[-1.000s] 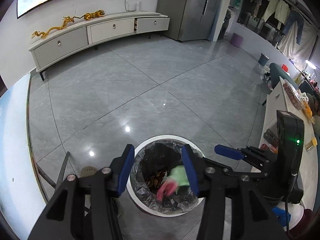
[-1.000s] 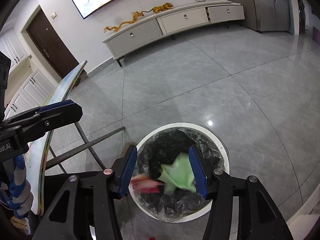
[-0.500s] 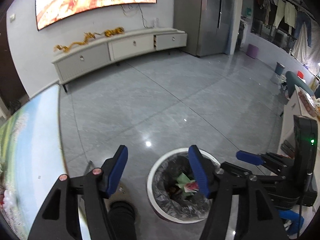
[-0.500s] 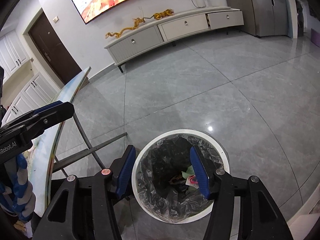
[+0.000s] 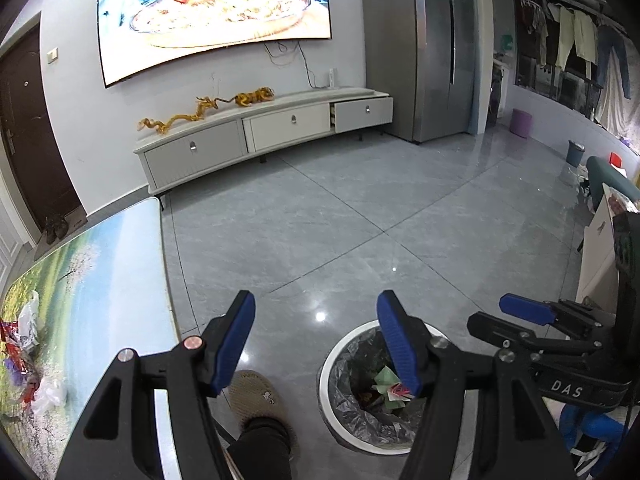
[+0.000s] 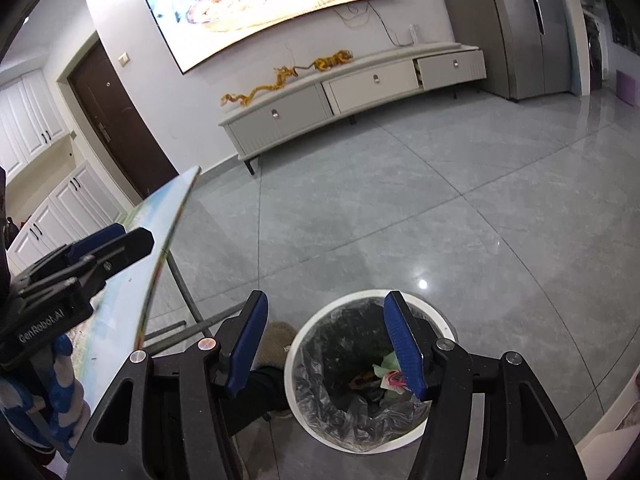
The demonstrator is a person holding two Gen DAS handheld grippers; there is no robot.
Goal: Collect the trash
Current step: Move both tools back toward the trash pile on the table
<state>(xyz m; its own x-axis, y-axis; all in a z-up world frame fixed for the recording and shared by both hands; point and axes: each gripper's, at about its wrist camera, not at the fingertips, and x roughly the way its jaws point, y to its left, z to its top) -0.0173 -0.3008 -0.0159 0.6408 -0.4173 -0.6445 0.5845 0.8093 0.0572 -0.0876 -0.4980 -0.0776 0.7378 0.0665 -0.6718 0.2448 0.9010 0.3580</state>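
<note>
The left gripper (image 5: 316,336) stands apart with nothing between its pads. The right gripper (image 6: 326,340) is opening, also empty. Below both, a round white bin (image 6: 436,316) lined with a black bag stands upright on the grey floor (image 5: 320,220), mouth facing up; green and pink wrappers (image 5: 390,386) lie in its bottom. A slippered foot (image 5: 256,396) sits just beside the bin. At left, a table (image 5: 112,264) bears more litter (image 5: 24,344). Far off, a cabinet (image 5: 260,132) stands under a television (image 5: 216,8).

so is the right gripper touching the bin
Apart. In the right wrist view the right gripper hangs above the bin, its opening jaws empty, floor visible between.
</note>
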